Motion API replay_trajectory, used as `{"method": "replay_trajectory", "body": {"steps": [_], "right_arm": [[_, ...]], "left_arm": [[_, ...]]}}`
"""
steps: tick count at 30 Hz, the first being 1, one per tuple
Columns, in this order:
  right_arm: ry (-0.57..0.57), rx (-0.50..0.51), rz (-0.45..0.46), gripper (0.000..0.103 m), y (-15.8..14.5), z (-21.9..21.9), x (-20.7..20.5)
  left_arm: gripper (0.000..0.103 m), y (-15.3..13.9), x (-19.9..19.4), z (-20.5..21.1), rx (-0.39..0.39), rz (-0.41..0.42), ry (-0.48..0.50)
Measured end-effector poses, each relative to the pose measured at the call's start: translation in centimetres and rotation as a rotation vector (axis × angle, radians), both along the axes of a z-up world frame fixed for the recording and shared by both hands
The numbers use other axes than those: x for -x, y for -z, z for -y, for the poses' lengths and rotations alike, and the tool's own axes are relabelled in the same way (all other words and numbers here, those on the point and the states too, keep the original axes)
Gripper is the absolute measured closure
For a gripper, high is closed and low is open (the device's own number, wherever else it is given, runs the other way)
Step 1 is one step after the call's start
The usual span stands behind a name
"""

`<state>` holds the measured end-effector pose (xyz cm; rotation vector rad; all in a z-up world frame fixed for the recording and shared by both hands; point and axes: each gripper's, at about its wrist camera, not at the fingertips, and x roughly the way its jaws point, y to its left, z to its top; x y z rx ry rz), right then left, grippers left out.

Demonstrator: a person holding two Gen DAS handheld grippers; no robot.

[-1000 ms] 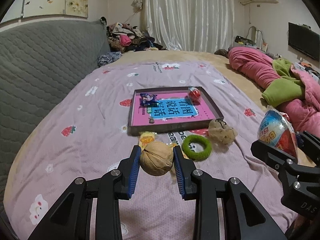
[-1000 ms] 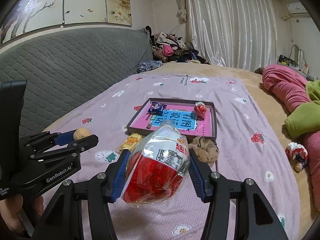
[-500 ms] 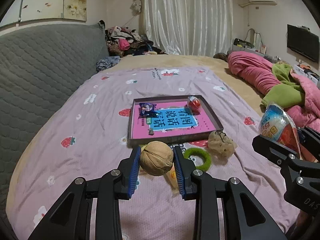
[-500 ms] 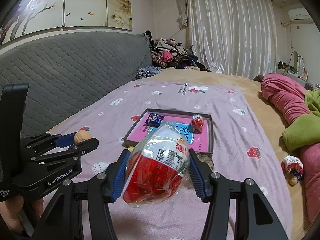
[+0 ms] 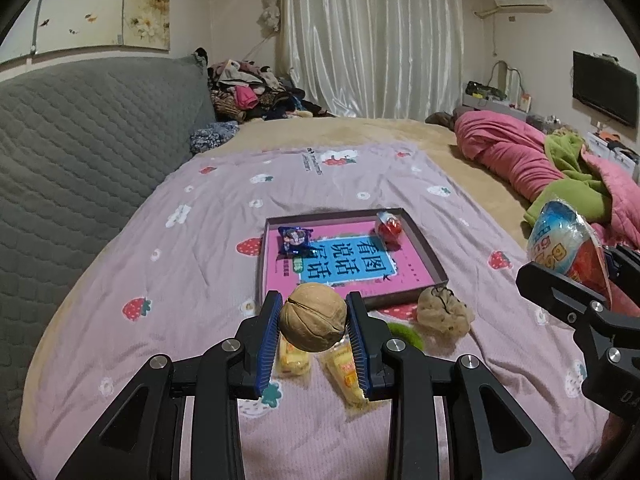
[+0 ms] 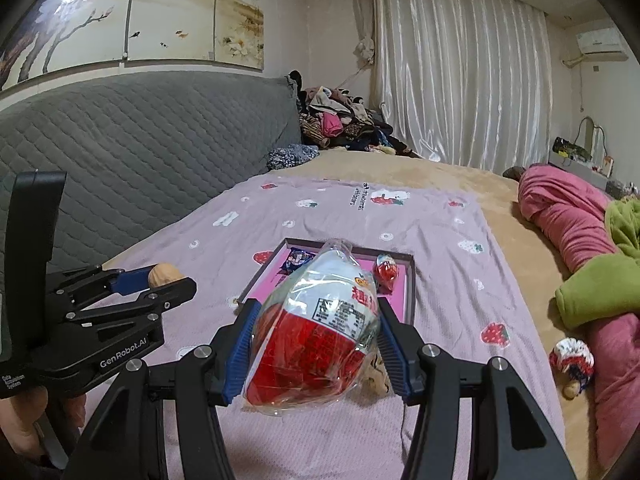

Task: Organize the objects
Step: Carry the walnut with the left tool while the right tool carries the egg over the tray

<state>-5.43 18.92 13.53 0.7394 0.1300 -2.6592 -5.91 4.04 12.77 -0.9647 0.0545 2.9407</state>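
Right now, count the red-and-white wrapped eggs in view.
2. A large wrapped egg is clamped in the right gripper; a small egg lies in the tray's far right corner. Others may be hidden behind the grippers.

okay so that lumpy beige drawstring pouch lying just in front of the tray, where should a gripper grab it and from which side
Grip the beige pouch across its bulging middle, coming down from above. It lies slumped on the purple sheet close to the tray front wall, with the green ring beside it, so a side approach looks crowded. The dark drawstring on top is probably too thin.
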Motion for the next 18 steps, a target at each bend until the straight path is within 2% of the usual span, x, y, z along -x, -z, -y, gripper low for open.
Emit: {"method": "replay_trajectory", "body": {"steps": [18], "right_arm": [[-0.008,-0.015,-0.022,0.046,-1.5,1.0,2.9]], "left_arm": [[0.069,-0.7,3.2,-0.3,0.009,0.004,-0.003]]}}
